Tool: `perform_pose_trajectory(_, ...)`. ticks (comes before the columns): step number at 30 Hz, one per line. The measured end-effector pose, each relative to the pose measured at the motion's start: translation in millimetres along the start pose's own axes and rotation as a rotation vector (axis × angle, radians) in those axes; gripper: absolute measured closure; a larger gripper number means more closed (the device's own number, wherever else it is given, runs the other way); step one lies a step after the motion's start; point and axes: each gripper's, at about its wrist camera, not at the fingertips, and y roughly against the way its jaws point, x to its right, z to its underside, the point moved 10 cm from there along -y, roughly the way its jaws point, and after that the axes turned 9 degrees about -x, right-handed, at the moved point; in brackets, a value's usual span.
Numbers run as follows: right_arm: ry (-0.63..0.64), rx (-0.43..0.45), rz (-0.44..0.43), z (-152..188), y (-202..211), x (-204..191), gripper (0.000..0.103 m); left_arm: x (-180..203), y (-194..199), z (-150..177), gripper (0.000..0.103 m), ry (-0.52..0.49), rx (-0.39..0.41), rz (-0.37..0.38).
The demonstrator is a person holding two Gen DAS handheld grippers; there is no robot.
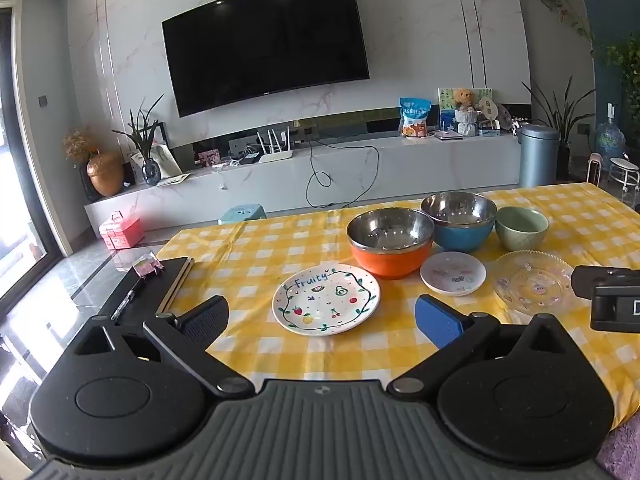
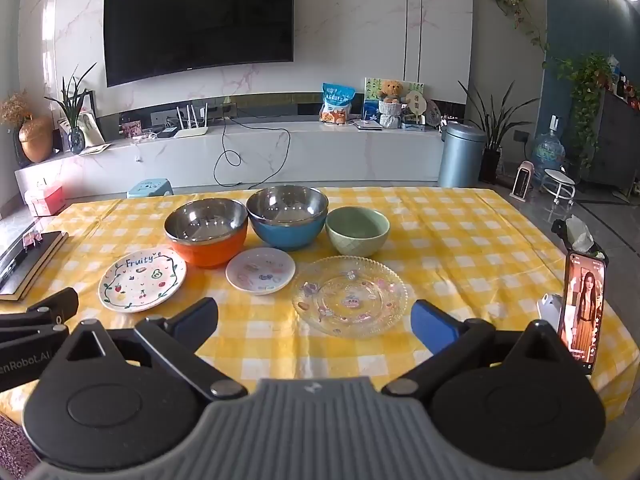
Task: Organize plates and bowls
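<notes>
both grippers are spread wide and hold nothing. in the left wrist view the fruity plate (image 1: pixel 326 299) lies dead centre, just ahead of the left gripper (image 1: pixel 322 316); in the right wrist view the glass plate (image 2: pixel 350 296) sits likewise before the right gripper (image 2: pixel 314 320). the bowls (image 2: pixel 206 236) stand in a row behind, so i judge each plate falls to its own side's gripper.

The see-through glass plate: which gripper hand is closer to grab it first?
Probably the right. The right gripper is open with the glass plate lying just ahead between its fingers. The left gripper faces the Fruity plate instead.
</notes>
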Motion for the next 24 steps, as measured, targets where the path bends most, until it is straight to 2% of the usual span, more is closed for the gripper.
perform_pose_trajectory(24, 0.001, -0.002, -0.009, 1.9, -2.6, -1.3, 0.002, 6.2, -5.5, 7.8, 0.000, 0.016, -0.028, 0.027)
